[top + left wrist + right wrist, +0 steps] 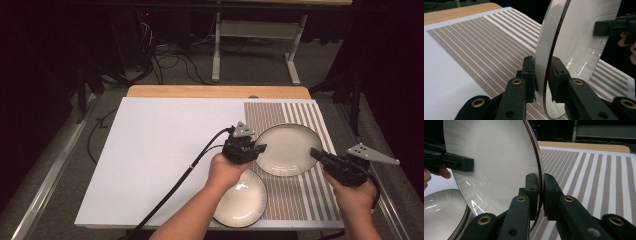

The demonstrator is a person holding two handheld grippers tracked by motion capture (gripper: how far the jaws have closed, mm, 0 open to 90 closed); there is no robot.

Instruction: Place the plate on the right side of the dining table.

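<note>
With both the left gripper (pixel 251 148) and right gripper (pixel 320 155) jaws clamped on opposite rims of the round white dark-rimmed ceramic plate (pixel 287 149), keep both grips level and move together.

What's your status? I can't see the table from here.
Both tongs, left and right, shut on far plate rim, opposite sides. Second plate lies near, under left hand.

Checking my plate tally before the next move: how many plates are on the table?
2. The farther plate is over the striped mat, gripped at opposite rims by the left gripper and right gripper. The nearer plate lies at the front edge, partly under the left hand.
</note>
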